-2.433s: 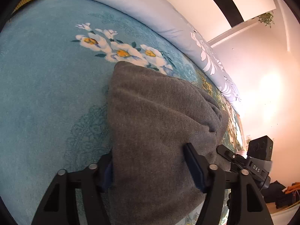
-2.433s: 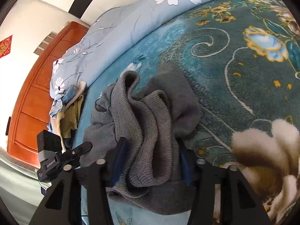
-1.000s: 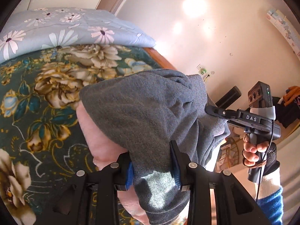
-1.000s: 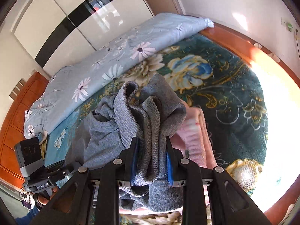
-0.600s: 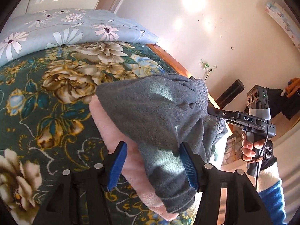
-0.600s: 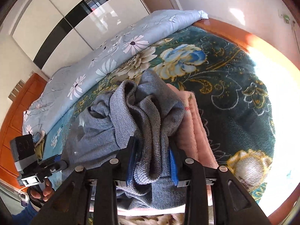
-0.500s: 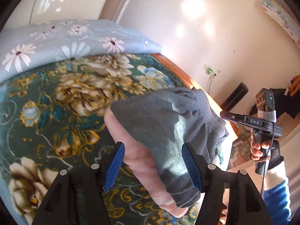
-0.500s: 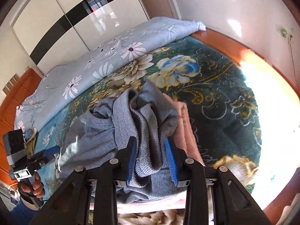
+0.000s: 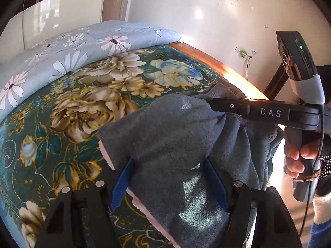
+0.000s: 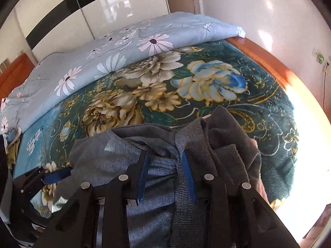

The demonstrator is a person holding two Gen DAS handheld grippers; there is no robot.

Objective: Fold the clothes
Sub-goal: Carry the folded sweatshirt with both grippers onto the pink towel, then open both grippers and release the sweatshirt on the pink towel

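A folded grey sweater (image 9: 175, 136) lies on top of a folded pink garment (image 9: 107, 157) near the bed's foot edge. My left gripper (image 9: 169, 165) is open, its blue pads on either side of the sweater's near end. My right gripper (image 10: 165, 161) is open a little, with bunched grey knit (image 10: 161, 165) lying between its pads. The sweater's ribbed part (image 10: 186, 142) and a darker fold (image 10: 233, 138) sit to the right. The right gripper's body (image 9: 264, 113) crosses the left wrist view above the sweater. The left gripper's blue pad (image 10: 58, 175) shows at the left.
A teal floral blanket (image 10: 186, 86) covers the bed. A light blue daisy quilt (image 10: 124, 47) is rolled along the far side. The wooden bed frame (image 10: 275, 66) and a white wall with a socket (image 9: 244, 52) lie on the right.
Both grippers carried the folded sweater from the blue part of the bed onto the pink garment at the foot end. Both grippers then opened and let go of it.
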